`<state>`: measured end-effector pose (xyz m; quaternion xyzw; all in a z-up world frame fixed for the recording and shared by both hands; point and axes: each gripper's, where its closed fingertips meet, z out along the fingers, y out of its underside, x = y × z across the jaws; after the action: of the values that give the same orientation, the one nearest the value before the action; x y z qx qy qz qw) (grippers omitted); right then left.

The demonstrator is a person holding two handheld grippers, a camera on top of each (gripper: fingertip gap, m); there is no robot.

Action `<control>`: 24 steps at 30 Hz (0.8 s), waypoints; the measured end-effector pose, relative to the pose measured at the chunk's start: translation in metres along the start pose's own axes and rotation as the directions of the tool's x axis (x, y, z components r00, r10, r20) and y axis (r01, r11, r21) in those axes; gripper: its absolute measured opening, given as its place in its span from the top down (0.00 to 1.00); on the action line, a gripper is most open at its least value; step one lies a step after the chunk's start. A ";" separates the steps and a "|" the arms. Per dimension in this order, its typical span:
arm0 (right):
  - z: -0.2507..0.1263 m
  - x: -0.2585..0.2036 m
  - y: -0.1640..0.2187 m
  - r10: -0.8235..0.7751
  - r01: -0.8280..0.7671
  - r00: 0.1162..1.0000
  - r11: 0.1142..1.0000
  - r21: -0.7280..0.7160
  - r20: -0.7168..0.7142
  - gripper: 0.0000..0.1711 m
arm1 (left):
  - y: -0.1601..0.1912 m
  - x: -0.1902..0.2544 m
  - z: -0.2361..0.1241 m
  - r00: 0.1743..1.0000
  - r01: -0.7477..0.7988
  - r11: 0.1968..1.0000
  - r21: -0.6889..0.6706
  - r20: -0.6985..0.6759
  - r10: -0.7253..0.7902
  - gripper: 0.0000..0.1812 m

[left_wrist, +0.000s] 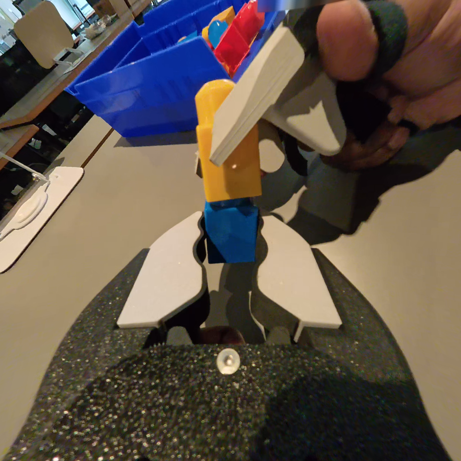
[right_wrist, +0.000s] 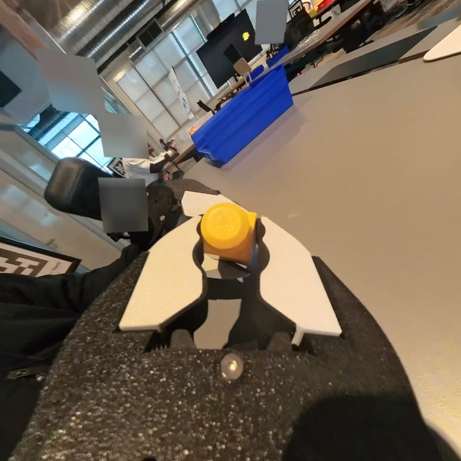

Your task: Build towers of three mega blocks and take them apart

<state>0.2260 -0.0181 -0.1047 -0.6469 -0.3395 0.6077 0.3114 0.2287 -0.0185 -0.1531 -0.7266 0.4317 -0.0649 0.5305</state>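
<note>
Presently, the left gripper (left_wrist: 230, 237) has its jaws closed on the blue block (left_wrist: 230, 235), which sits between the grey fingertips, its base just above the grey table (left_wrist: 124, 204). The blue block is a glossy, single-stud piece with flat faces and sharp corners, turned slightly so one edge faces the camera. Directly above it stands the yellow block (left_wrist: 228, 159), taller in view, smooth and shiny, with a rounded cylindrical stud at its top; it leans slightly off the line of the blue block, and the blue stud shows at the joint between them.

The right gripper (left_wrist: 234, 149) comes in from the upper right, held in a hand (left_wrist: 399, 82) wearing a black strap, and its jaws are clamped on the yellow block's body. In the right wrist view the yellow block (right_wrist: 228, 234) sits between the right gripper's (right_wrist: 230, 235) fingertips, its round stud top facing the camera.

Beyond the jaws stands a blue bin (left_wrist: 149, 94) holding red, yellow and blue pieces (left_wrist: 232, 42). Left of the jaws lies a white mat (left_wrist: 32, 212).
</note>
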 end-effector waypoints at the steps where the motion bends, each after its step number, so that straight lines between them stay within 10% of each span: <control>1: 0.000 0.000 0.000 0.006 -0.006 1.000 1.000 0.002 0.006 0.77 | -0.001 0.000 0.000 1.000 0.004 1.000 0.006 -0.003 -0.004 0.80; 13: -0.024 -0.008 -0.034 -0.267 0.304 0.945 0.931 0.204 -0.187 0.78 | 0.024 -0.023 -0.002 0.992 0.051 0.991 -0.120 0.118 -0.036 0.80; 24: -0.124 0.050 -0.116 -0.381 0.591 0.625 0.801 0.094 -0.682 0.78 | 0.030 -0.021 0.001 0.991 0.006 0.985 -0.170 0.129 0.016 0.80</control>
<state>0.3439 0.0912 -0.0305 -0.6366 -0.2786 0.2900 0.6580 0.1998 -0.0049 -0.1705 -0.7709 0.4020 0.0210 0.4936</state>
